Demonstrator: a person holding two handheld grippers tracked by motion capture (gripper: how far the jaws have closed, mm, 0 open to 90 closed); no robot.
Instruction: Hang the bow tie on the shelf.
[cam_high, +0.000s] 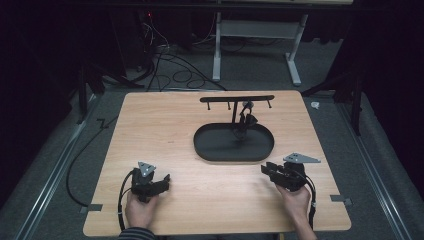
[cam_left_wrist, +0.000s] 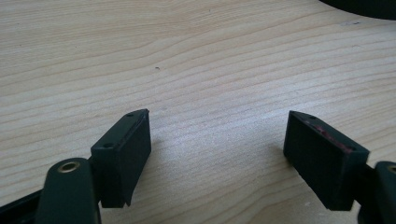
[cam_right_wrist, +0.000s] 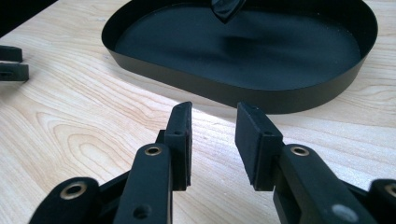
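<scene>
A black oval tray (cam_high: 200, 150) lies on the wooden table (cam_high: 165, 125), right of centre. From it rises a thin black T-shaped rack (cam_high: 236, 98) with small hooks. A dark object (cam_high: 246, 119) hangs from the rack over the tray. My left gripper (cam_high: 167, 179) rests near the front left, held by a hand; its jaws stand wide open over bare wood (cam_left_wrist: 217, 140). My right gripper (cam_high: 265, 169) sits at the front right, just short of the tray's rim (cam_right_wrist: 233, 93). Its jaws are partly open (cam_right_wrist: 212, 135) with nothing between them. The hanging object's lower tip (cam_right_wrist: 226, 9) shows over the tray.
The left gripper's jaw tips (cam_right_wrist: 9, 63) show at the far left of the right gripper view. Behind the table stand a white desk frame (cam_high: 217, 50) and loose cables (cam_high: 170, 65) on grey carpet. Grey tape tabs (cam_high: 94, 207) mark the table's front corners.
</scene>
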